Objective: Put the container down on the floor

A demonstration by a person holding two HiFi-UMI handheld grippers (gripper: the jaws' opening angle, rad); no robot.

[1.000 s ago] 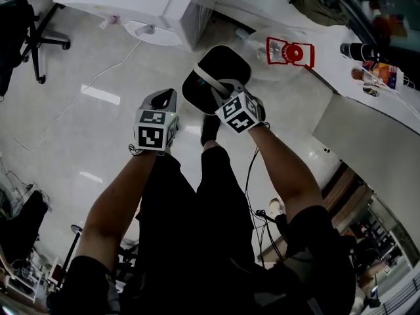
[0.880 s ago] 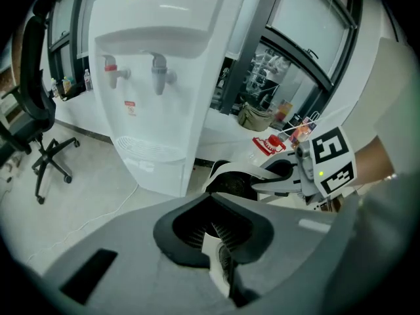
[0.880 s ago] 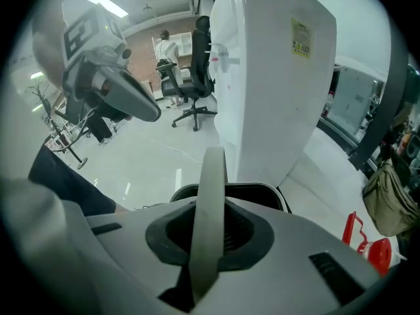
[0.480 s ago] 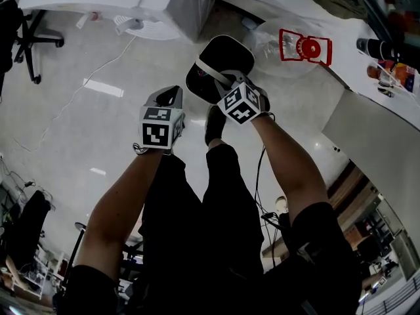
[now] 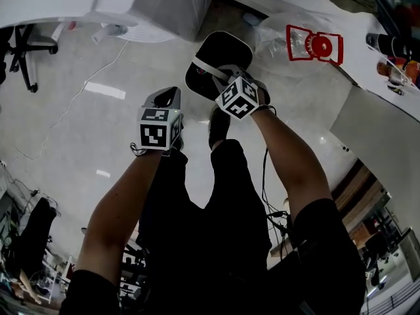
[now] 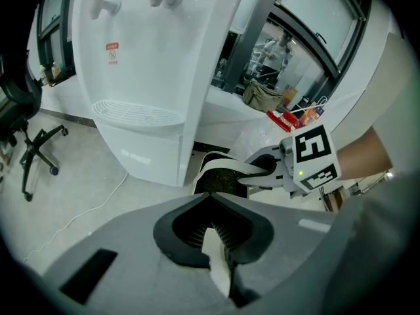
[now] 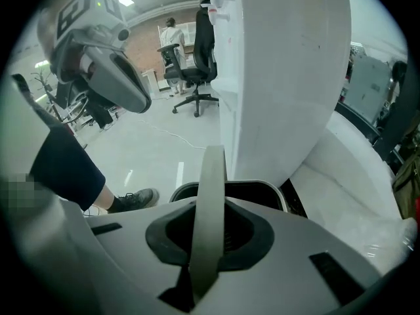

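Observation:
The container [image 5: 216, 61] is a black bin with a grey rim and a grey strap handle. It hangs above the pale floor, in front of the person's legs. My right gripper [image 5: 222, 79] is shut on that handle [image 7: 210, 195], and the bin's rim [image 7: 266, 189] shows just beyond its jaws. To the left of the bin and apart from it, my left gripper [image 5: 164, 98] has its jaws closed on a small white scrap [image 6: 216, 254]. From the left gripper [image 6: 216, 241] I see the bin [image 6: 220, 181] hanging from the right gripper [image 6: 262, 170].
A white water dispenser [image 6: 144, 77] stands just past the bin. A table edge on the right carries a red item [image 5: 315, 44] and a clear plastic bag [image 5: 282, 41]. An office chair [image 5: 26, 51] and a floor cable [image 5: 79, 97] lie left. The person's shoe [image 7: 128, 201] is near the bin.
The right gripper and the hanging bin have drifted slightly forward, toward the dispenser. The left gripper has kept its place beside them.

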